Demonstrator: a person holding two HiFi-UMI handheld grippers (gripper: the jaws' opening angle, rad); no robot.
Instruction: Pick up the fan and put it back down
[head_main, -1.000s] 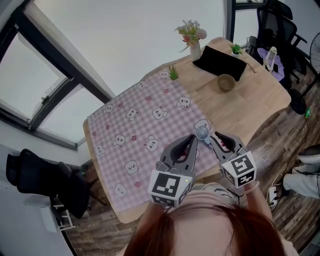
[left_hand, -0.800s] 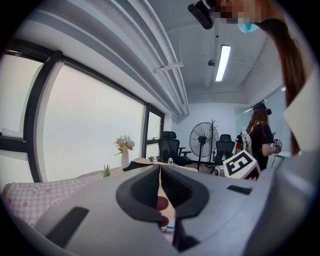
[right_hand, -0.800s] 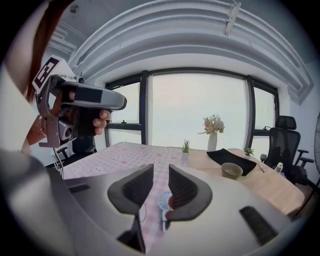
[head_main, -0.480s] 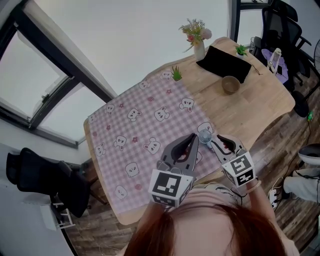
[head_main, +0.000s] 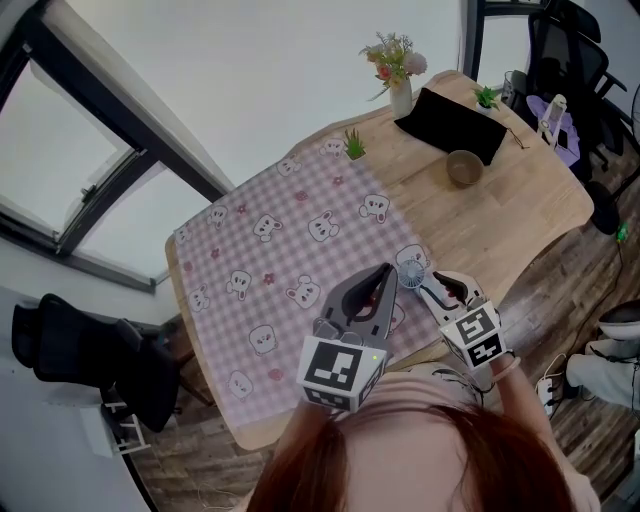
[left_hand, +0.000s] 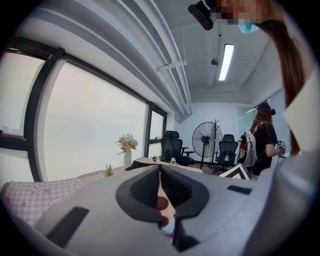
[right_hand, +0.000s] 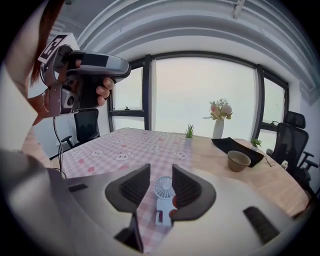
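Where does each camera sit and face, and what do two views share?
Head view: on the head, steeply down at the table; hair, left gripper, right gripper.
Left gripper view: on it, level toward the windows; its shut jaws.
Right gripper view: on it, down at the fan between jaws just opening; left gripper.
All share the flower vase.

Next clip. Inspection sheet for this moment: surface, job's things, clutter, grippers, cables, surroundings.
Surface: wooden table, pink checked cloth over one half.
Job's things: small white fan on the cloth by the near edge, between the jaws of the right gripper.
Clutter: vase, black mat, bowl, two small plants.
Grippers: right gripper jaws apart, just been opening, pads off the fan; left gripper jaws together, nothing held.
Cables: thin cable hanging from the left gripper.
Surroundings: window, office chairs, standing fan, another person.
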